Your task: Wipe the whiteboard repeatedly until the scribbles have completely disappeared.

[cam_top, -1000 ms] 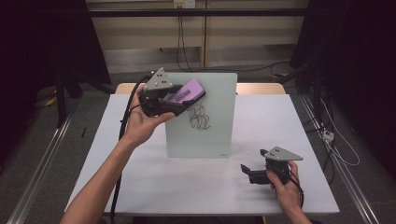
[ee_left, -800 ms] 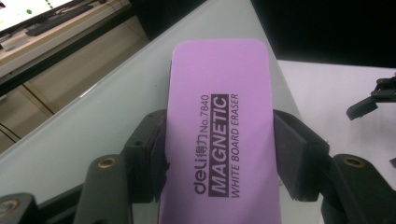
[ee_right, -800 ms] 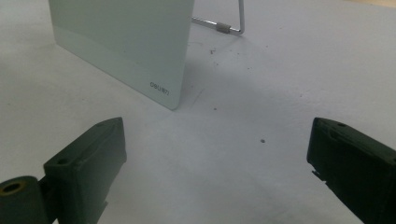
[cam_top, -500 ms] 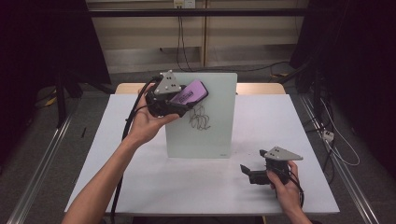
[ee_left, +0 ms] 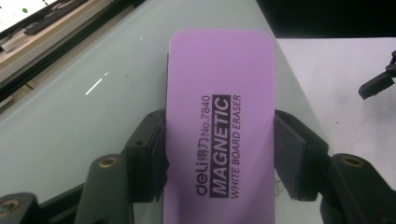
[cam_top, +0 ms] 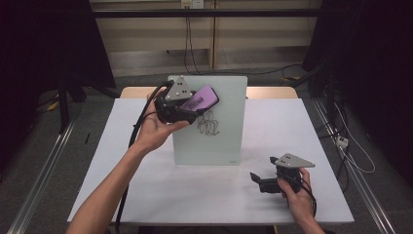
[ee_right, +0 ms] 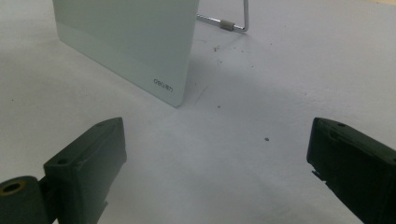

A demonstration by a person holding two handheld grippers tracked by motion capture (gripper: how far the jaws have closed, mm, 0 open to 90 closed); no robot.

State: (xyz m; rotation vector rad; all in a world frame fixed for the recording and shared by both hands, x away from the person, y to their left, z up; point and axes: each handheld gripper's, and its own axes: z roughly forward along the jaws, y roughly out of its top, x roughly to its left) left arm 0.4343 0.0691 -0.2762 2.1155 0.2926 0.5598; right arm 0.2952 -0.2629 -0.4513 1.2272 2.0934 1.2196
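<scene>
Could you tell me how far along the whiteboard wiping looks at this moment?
Done: the left gripper is shut on the purple eraser and holds it up at the standing whiteboard. In hand: bringing the eraser toward the black scribble. Left: the scribble is unwiped. The right gripper rests open on the table, holding nothing.

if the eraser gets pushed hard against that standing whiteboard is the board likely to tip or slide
The whiteboard stands near upright on the table, propped by a thin wire stand, so a hard push high up, where the eraser sits, could probably rock it backward. The tabletop looks smooth, so it may also slide. It looks rigid, unlikely to flex.
</scene>
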